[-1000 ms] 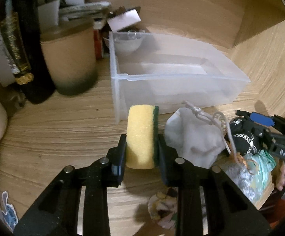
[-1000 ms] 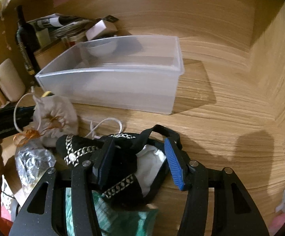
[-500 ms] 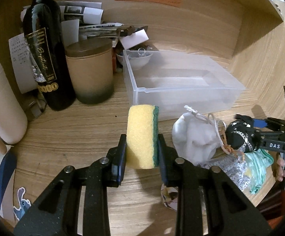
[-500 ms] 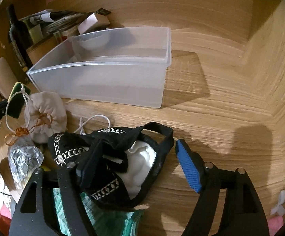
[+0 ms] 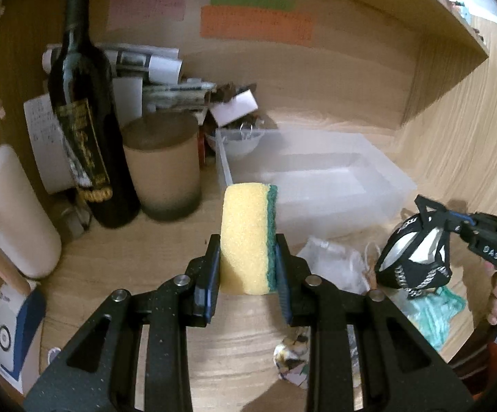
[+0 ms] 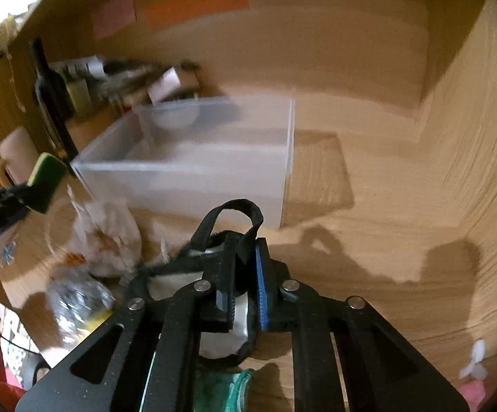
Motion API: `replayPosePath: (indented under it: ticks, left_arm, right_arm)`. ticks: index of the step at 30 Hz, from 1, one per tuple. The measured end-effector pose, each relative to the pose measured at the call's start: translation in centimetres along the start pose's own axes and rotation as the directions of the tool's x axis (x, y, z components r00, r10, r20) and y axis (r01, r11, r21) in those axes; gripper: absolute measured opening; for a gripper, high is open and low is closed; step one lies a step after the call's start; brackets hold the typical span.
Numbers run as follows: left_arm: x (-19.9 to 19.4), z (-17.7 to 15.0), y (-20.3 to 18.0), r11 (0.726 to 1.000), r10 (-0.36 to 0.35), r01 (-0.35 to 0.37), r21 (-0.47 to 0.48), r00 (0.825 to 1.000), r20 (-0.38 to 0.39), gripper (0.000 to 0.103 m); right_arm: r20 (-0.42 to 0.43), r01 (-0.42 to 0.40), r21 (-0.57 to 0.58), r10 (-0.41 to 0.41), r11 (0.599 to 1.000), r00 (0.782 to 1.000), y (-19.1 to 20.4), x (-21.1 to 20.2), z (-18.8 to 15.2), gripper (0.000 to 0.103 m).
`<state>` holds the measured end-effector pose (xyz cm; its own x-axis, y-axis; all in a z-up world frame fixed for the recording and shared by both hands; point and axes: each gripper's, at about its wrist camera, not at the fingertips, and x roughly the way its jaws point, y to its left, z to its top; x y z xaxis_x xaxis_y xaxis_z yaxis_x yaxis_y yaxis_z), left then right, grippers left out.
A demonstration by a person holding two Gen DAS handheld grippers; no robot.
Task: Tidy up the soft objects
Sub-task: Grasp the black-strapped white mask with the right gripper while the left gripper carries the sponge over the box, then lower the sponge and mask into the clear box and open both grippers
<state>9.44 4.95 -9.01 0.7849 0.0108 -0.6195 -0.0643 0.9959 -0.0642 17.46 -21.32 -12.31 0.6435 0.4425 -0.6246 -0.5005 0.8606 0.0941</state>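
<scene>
I've got the left hand-held gripper pinching the squashy, light sponge mid-body, the right hand-held gripper clamping the limp black pouch by its rim.

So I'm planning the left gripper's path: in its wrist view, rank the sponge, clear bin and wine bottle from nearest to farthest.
1. Sponge, held between the fingers.
2. Clear bin, ahead and right.
3. Wine bottle, back left, by the wall.
</scene>
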Motion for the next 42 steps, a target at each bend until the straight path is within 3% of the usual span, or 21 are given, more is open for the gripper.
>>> replayPosePath:
  ticks: [6,12,22,29,42]
  left_arm:
    - [-0.3,2.2,-0.4,1.0,-0.012,0.012,0.013,0.999,0.037,0.029]
    - [-0.1,4.4,-0.4,1.0,-0.016,0.014,0.023,0.998,0.056,0.029]
    - [2.5,6.8,-0.6,0.999,-0.019,0.019,0.051,1.0,0.016,0.029]
    - [6.1,7.2,-1.3,0.997,-0.03,0.035,0.071,0.997,-0.069,0.029]
    - [11.4,7.2,-2.9,0.99,-0.003,0.029,0.138,0.982,-0.187,0.029]
  right_arm:
    - [0.124,0.002,-0.028,0.001,1.0,0.992,0.6,-2.5,2.5,0.009]
    - [0.237,-0.005,-0.042,0.015,0.999,0.971,1.0,-4.2,5.5,0.009]
    - [0.357,0.005,-0.088,0.027,0.996,0.934,2.8,-5.3,9.8,0.009]
    - [0.332,0.011,-0.084,0.018,0.996,0.943,3.4,-1.7,11.5,0.009]
    - [0.129,-0.026,-0.104,0.039,0.994,0.991,3.3,5.8,11.2,0.009]
